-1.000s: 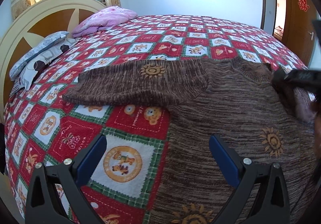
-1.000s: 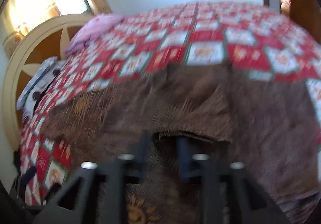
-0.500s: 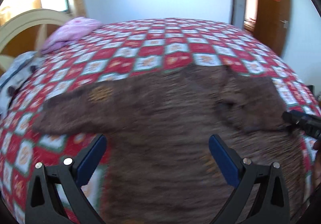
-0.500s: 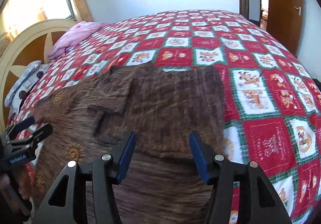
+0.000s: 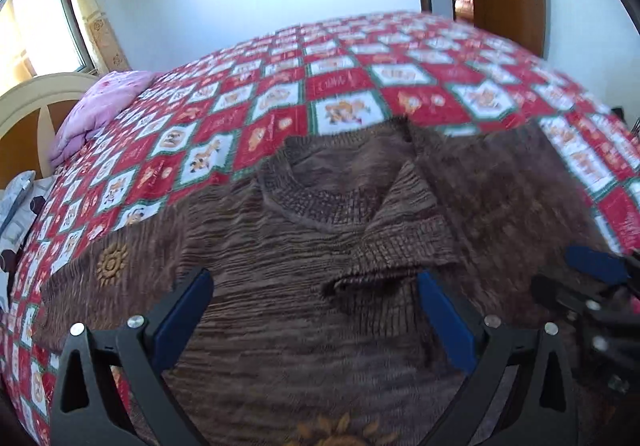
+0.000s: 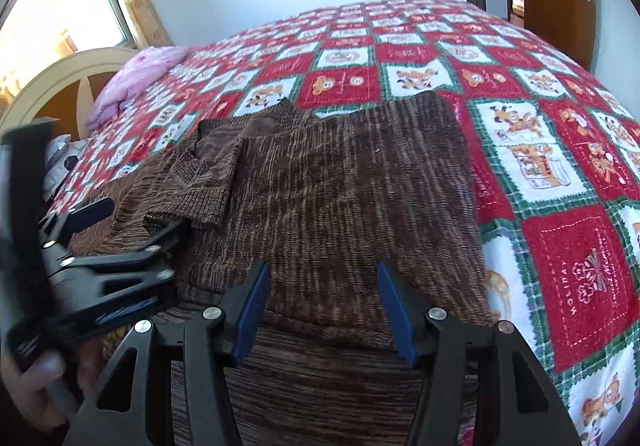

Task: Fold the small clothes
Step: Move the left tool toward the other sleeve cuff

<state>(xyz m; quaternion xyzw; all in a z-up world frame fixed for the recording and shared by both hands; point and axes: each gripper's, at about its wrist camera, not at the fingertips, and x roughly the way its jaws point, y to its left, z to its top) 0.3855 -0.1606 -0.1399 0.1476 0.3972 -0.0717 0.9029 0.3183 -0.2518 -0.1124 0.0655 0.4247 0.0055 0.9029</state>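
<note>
Left tool (image 5: 312, 310) and right tool (image 6: 320, 306) gape wide, holding nothing. Only the right view shows the brown sweater's (image 6: 340, 198) folded-over right side (cuff (image 5: 396, 250) near the collar).

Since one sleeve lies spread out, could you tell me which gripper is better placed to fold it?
Left, probably. The left gripper hangs open nearer the outstretched sleeve; the right gripper, also open, sits over the already folded side.

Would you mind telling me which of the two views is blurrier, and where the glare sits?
Left wrist view: motion blur smears the quilt and sweater. Right wrist view: crisper overall; in both, the sunlit window is blown out at upper left.
</note>
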